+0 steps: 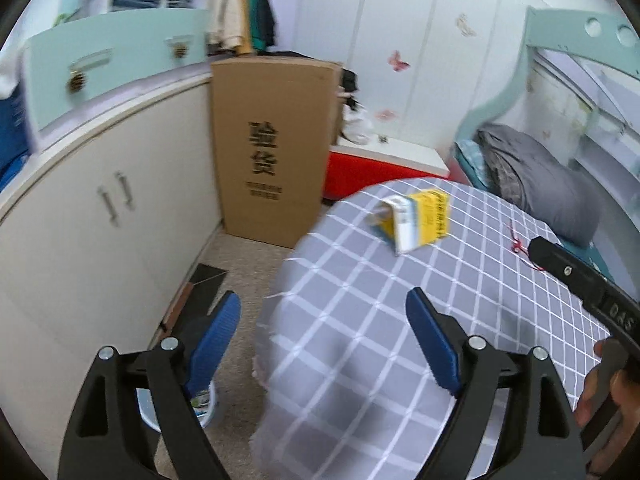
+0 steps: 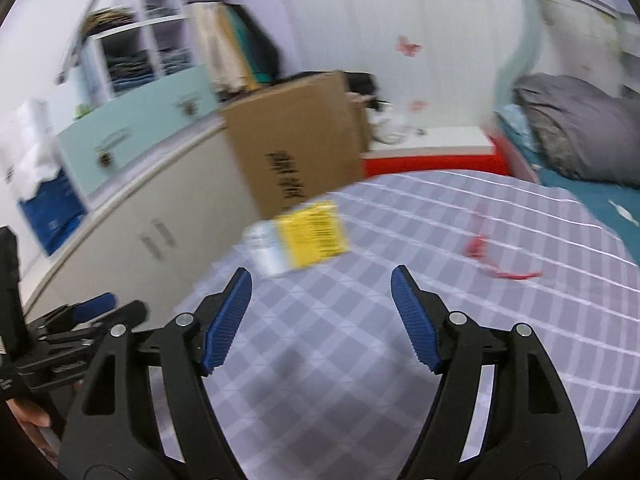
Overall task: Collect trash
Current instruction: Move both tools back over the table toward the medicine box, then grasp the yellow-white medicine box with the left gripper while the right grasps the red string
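Bedroom setting: a round table under a grey cloth with white grid lines [image 1: 360, 300] stands between cream cabinets [image 1: 100, 220] at 9 o'clock and a bed with a grey quilt [image 1: 532, 176] at 2 o'clock. A tall brown cardboard box with black characters [image 1: 272, 148] leans against the cabinets.

The left gripper [image 1: 322, 340] is held level over the table's left edge, blue-padded jaws wide apart and holding nothing. The right gripper [image 2: 320, 316] is tilted over the tabletop, jaws likewise spread and holding nothing; its black body shows at 3 o'clock in the left view, with the person's fingers [image 1: 592, 392] around the handle.

A crumpled yellow and white carton [image 1: 416, 220] lies on the cloth, at 1 o'clock from the left gripper and 11 o'clock from the right, well apart from both. A red string scrap [image 2: 496, 260] lies at 2 o'clock from the right gripper.

A pale blue bin [image 1: 208, 404] sits on the floor beneath the left gripper's left finger; contents mostly hidden.
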Demonstrator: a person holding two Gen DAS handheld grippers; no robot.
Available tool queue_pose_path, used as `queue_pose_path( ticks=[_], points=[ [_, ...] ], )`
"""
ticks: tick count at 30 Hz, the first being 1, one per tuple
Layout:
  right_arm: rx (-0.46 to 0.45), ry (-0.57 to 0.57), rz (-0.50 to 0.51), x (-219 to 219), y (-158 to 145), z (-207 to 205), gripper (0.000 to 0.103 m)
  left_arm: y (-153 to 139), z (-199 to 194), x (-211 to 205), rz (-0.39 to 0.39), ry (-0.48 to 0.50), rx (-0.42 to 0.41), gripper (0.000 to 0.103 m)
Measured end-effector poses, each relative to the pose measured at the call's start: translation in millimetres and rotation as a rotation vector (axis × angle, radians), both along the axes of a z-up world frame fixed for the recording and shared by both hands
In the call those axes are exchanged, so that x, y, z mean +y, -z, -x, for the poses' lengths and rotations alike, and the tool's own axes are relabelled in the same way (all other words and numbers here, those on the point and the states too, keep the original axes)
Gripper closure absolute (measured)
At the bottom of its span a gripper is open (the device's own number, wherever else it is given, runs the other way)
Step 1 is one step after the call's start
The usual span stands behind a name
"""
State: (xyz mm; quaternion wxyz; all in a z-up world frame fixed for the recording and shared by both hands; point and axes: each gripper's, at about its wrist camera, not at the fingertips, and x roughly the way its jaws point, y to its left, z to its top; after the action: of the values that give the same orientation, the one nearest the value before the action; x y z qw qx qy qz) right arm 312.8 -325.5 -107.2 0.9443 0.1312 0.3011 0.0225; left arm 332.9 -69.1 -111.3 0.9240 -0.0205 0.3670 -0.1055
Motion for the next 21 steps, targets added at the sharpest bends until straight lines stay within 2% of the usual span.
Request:
queue_pose_path(
  ticks=[3, 6, 8, 10, 12, 15, 21],
  points=[
    [0.061, 0.089, 0.044, -36, 12, -13, 0.032, 8, -14, -25, 0.009, 0.026, 0.015, 0.020],
    [0.125, 0.110, 0.063, -59, 28, -30, 0.032, 16, -32, -44, 0.010, 0.046, 0.032, 0.020],
    [0.152, 0.105, 0.081, -67, 35, -40, 0.032, 19, -42, -53, 0.011, 0.053, 0.037, 0.020],
    [0.174, 0.103, 0.143, -69, 42, -49, 0.033, 25, -54, -64, 0.007, 0.075, 0.035, 0.020],
    [0.191, 0.103, 0.189, -69, 47, -57, 0.034, 31, -67, -74, -0.025, 0.098, 0.039, 0.020],
    [0.219, 0.114, 0.195, -72, 53, -65, 0.037, 37, -81, -80, -0.039, 0.100, 0.042, 0.020],
    [0.250, 0.118, 0.135, -84, 58, -73, 0.057, 45, -101, -98, -0.082, 0.118, 0.033, 0.020]
  ],
)
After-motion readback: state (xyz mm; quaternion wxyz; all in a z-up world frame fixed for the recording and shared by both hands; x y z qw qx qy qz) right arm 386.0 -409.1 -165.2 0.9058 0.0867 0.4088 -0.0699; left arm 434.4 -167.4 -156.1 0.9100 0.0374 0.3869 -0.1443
